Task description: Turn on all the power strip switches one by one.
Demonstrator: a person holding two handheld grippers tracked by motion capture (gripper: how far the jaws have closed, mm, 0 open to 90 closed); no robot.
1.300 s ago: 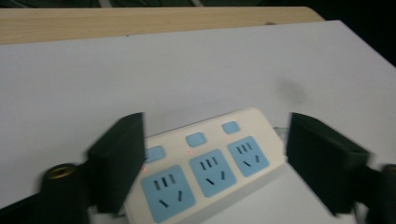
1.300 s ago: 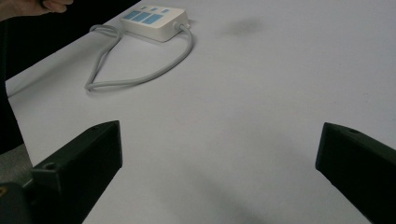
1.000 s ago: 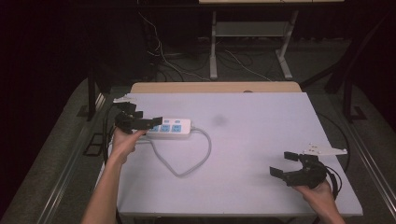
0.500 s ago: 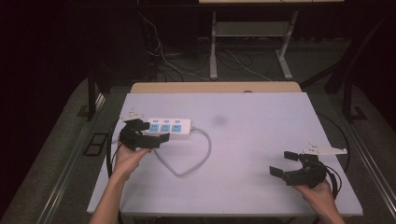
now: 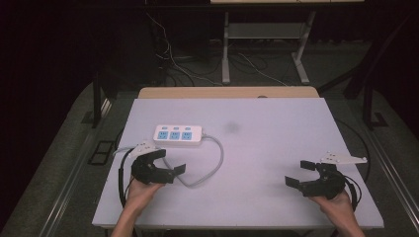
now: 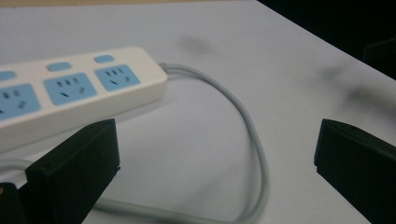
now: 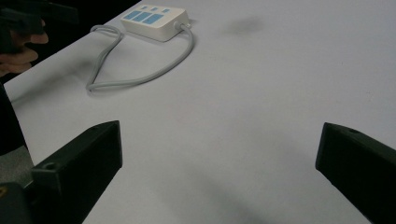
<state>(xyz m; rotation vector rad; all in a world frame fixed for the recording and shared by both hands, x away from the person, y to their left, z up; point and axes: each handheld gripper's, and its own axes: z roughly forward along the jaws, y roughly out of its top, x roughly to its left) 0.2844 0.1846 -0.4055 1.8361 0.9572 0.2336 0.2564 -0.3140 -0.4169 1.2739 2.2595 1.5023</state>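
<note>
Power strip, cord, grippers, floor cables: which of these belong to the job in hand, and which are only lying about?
Job in hand:
power strip
grey cord
left gripper
right gripper

Lying about:
floor cables
metal stand

Pale table (image 5: 276, 163); metal desk frame (image 5: 264, 34) and floor cables (image 5: 183, 64) behind.

Table (image 5: 276, 163) evenly lit from above; surroundings beyond it nearly black. Soft shadows only, no glare. Gripper views: near black jaws blurred, table surface beyond them reasonably sharp.
</note>
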